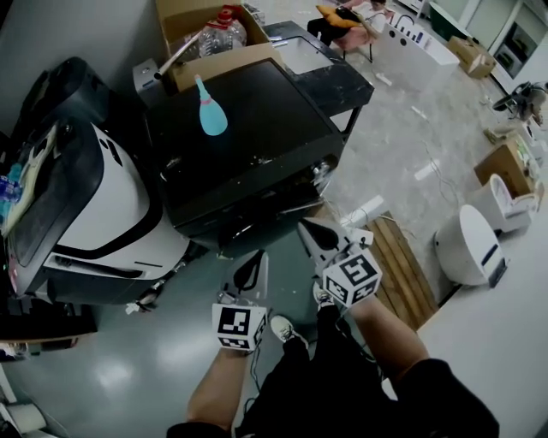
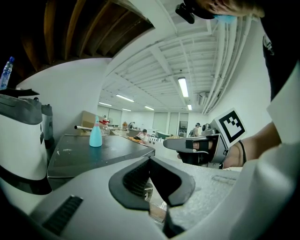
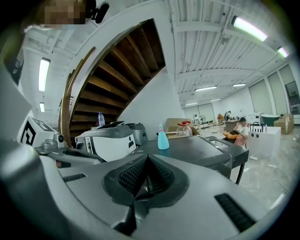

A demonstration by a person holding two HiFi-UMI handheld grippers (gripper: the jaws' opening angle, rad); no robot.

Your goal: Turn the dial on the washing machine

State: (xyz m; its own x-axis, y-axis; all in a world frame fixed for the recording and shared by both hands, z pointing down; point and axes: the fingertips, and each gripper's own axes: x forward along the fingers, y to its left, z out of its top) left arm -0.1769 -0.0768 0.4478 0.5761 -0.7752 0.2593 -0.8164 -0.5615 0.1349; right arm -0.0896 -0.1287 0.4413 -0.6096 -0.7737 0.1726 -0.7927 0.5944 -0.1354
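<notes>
A black box-shaped machine stands in the middle of the floor with a turquoise bottle on its flat top. A white and black appliance leans beside it on the left. I cannot make out a dial on either one. Both grippers are held low in front of the black machine, apart from it. My left gripper is shut with nothing in it, and so is my right gripper. The left gripper view shows shut jaws, the bottle and the right gripper alongside. The right gripper view shows shut jaws and the bottle.
An open cardboard box with plastic bottles sits behind the black machine. A wooden pallet and a round white appliance lie to the right. A person sits at the far back. A wooden staircase rises above the appliances.
</notes>
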